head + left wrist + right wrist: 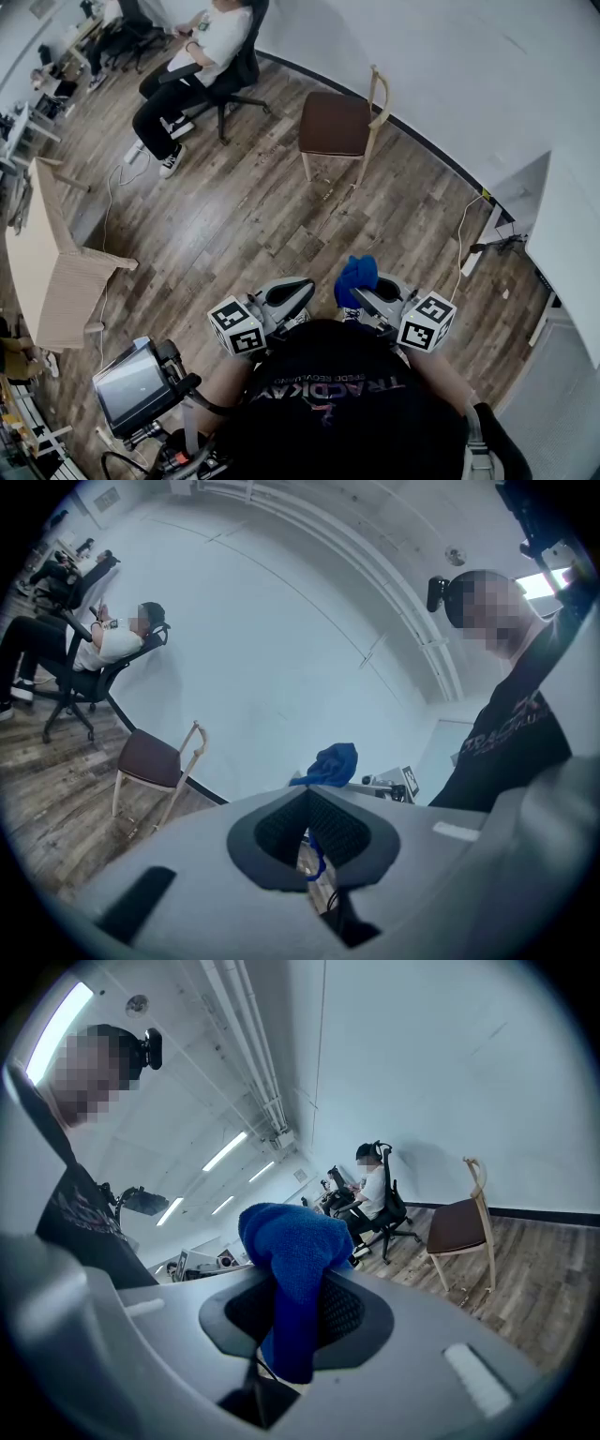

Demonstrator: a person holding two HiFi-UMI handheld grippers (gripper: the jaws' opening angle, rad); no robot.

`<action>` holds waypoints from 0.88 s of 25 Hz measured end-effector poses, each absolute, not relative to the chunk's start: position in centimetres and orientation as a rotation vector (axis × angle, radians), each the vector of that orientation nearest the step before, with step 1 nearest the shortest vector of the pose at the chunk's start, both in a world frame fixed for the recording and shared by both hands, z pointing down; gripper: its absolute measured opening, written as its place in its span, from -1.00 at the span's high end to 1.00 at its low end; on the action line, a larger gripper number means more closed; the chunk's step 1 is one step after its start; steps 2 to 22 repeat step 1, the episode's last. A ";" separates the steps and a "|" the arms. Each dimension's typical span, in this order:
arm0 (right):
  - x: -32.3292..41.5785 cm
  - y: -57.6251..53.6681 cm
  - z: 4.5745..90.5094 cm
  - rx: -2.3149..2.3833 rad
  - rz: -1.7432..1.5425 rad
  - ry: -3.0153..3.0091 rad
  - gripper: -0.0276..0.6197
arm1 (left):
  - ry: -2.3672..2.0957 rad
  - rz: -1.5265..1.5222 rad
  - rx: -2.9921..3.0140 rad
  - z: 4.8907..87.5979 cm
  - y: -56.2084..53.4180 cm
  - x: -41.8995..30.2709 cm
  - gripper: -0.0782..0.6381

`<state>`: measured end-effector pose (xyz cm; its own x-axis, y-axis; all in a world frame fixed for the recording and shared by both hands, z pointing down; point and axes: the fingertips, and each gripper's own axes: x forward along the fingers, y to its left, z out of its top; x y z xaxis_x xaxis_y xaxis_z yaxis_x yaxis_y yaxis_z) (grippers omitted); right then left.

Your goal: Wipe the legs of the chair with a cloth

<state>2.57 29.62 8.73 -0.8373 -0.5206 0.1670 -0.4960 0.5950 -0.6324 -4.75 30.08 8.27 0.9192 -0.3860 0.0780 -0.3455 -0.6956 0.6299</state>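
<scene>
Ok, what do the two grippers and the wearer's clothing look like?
Both the left gripper and right gripper have light grey shells with dark, ribbed pads. Each carries a white cube with black square markers. The person wears a black top with lettering across it.

Between the left tool (pixel 298 291), the right tool (pixel 366 292) and the chair (pixel 339 122) there is only bare floor (pixel 253 225), so the way to the chair's front legs is open. The chair stands with its back near the wall (pixel 450 66), and this leaves little room behind the rear legs. On its left side a seated person (pixel 192 66) in an office chair (pixel 239 80) is near, with a strip of floor between. At the right, a cable (pixel 461 234) lies on the floor beside white furniture (pixel 572 234). A wooden tabletop (pixel 37 253) at the far left stands well apart from the chair.
</scene>
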 end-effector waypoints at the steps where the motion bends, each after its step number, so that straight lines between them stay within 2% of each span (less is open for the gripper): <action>1: 2.6 29.6 8.7 -0.884 -1.082 2.775 0.64 | -0.520 -0.080 2.399 8.1 30.0 -4.7 0.79; 22: 2.6 29.6 8.7 -0.884 -1.082 2.775 0.64 | -0.520 -0.080 2.399 8.1 30.0 -4.7 0.79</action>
